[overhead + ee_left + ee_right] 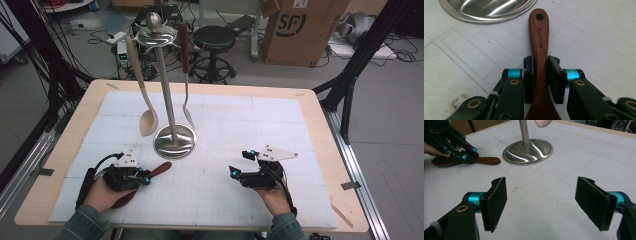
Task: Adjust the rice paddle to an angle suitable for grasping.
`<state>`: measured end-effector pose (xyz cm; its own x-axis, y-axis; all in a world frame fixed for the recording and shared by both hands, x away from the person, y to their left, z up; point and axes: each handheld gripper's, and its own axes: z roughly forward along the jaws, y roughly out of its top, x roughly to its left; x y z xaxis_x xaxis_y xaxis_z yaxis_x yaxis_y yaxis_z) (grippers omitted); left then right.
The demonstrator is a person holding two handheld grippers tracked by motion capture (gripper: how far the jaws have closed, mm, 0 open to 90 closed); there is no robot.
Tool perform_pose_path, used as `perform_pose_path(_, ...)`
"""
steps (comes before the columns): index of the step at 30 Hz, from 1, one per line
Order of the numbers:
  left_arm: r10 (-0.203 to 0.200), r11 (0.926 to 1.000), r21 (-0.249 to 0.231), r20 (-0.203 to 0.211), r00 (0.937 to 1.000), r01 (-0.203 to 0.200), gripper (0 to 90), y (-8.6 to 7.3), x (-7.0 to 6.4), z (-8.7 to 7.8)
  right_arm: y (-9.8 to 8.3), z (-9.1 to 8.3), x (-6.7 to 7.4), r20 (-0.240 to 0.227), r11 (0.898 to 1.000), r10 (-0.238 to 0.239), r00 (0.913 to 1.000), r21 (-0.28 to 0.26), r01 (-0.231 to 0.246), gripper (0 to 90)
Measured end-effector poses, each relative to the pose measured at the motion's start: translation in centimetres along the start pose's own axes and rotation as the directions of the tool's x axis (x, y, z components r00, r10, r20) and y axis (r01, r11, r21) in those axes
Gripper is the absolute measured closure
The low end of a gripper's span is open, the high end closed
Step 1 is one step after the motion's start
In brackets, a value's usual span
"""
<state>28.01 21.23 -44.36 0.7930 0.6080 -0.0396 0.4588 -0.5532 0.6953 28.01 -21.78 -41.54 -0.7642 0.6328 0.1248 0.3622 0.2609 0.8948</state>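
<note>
A dark wooden spoon (pixel 159 171) lies on the white mat at the front left, its handle end with a hole (pixel 539 17) pointing toward the steel stand's base (pixel 174 142). My left gripper (pixel 145 176) is shut on the spoon's handle (pixel 540 72), both pads pressing its sides. The spoon's bowl lies under the left hand. My right gripper (pixel 239 163) stands open at the front right, nothing between its pads (pixel 496 202). The right gripper view looks across at the spoon (pixel 486 160) and the left gripper (pixel 467 157) farther off.
A steel utensil stand (pixel 166 95) rises mid-table; a pale wooden spoon (pixel 146 117) and a slotted turner (pixel 186 75) hang from its top. White mat (pixel 240 125) covers the wooden table (pixel 320 115). A stool and a cardboard box stand behind on the floor.
</note>
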Motion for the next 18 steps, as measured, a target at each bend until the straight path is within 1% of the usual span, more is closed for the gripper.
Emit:
perform_pose_path(3,0.002,1.0,0.004,-0.003,1.0,-0.002,76.9,0.06,-0.03,-0.03,-0.01,0.11,0.06,-0.002,1.0,0.001,1.0,0.003,-0.001,24.5)
perform_pose_path(7,-0.021,0.9998,0.0,0.011,0.9997,0.021,77.2,0.08,0.17,-0.07,0.04,0.19,0.19,-0.007,1.0,-0.001,1.0,-0.001,0.001,24.5)
perform_pose_path(9,-0.023,0.9997,-0.008,0.014,0.9996,0.024,77.7,0.15,0.2,-0.19,0.08,0.26,0.29,-0.011,1.0,0.002,0.9999,-0.001,-0.002,24.5)
perform_pose_path(15,-0.006,1.0,-0.007,0.012,0.9999,0.006,78.0,0.36,-0.01,-0.17,0.21,0.69,0.67,-0.027,1.0,-0.002,0.9996,0.008,0.002,24.5)
perform_pose_path(18,-0.007,0.9998,-0.019,0.012,0.9999,0.007,78.1,0.41,-0.03,-0.28,0.22,0.84,0.81,-0.03,1.0,-0.004,0.9995,0.013,0.004,24.5)
